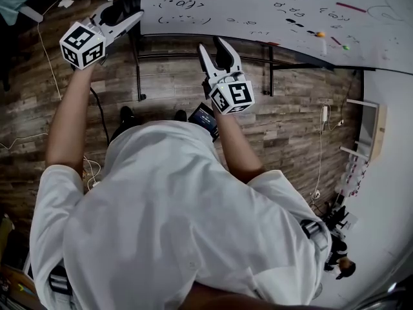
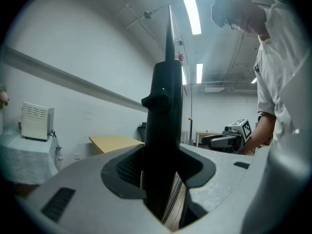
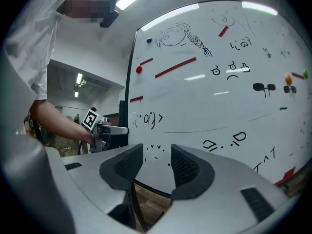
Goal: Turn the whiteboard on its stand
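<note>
Whiteboard point(image 1: 258, 11) fills the top of the head view, tilted across the frame, with its lower edge running from upper left down toward the right. Its face carries black doodles, red strips and small orange and green magnets. Under it the black bars of the stand point(image 1: 193, 55) cross a wooden floor point(image 1: 290, 121).

The left gripper point(image 1: 132, 13) reaches to the board's left end at the top left of the head view. In the left gripper view its jaws are pressed together on the board's black side edge point(image 2: 163, 126), which rises straight up between the pads point(image 2: 127, 168) and hides most of the gap.

The right gripper point(image 1: 217, 47) sits just below the board's lower edge, pointing at it. In the right gripper view its jaws stand apart with nothing pressed between them. The white face point(image 3: 204, 101) and its dark bottom edge show beyond the gap, and I cannot tell whether the tips touch the board.

Each gripper shows in the other's view, held out level by a bare forearm. The person point(image 1: 181, 225) wears a white short-sleeved shirt.

Past the left gripper, a pale wooden table point(image 2: 114, 141) stands against a white wall.
</note>
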`<action>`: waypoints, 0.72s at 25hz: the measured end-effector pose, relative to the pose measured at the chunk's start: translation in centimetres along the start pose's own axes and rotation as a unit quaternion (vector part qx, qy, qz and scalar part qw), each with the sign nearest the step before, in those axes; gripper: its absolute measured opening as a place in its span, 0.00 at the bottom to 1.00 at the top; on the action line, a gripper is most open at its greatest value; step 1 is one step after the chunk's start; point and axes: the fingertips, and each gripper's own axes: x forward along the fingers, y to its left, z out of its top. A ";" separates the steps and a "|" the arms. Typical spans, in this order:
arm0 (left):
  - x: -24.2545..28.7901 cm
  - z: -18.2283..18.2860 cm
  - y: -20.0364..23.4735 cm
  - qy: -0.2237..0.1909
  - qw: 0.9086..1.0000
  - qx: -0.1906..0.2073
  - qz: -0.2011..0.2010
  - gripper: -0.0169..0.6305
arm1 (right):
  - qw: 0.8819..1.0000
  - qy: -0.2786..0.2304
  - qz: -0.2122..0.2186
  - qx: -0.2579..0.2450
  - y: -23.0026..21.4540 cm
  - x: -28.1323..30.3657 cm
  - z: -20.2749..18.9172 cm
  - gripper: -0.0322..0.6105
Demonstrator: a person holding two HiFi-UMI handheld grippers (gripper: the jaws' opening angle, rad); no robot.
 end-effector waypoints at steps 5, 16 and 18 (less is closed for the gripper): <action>0.1 0.1 -0.1 0.004 1.000 -0.002 0.002 0.32 | 1.000 0.006 0.017 0.002 0.1 0.3 -0.1 0.32; -0.1 0.2 -0.1 0.000 1.000 -0.001 0.001 0.32 | 1.000 0.002 0.024 0.005 0.2 1.9 0.3 0.32; -0.2 0.2 -0.1 0.001 1.000 0.000 0.000 0.32 | 1.000 -0.001 0.023 0.006 0.0 2.0 0.4 0.32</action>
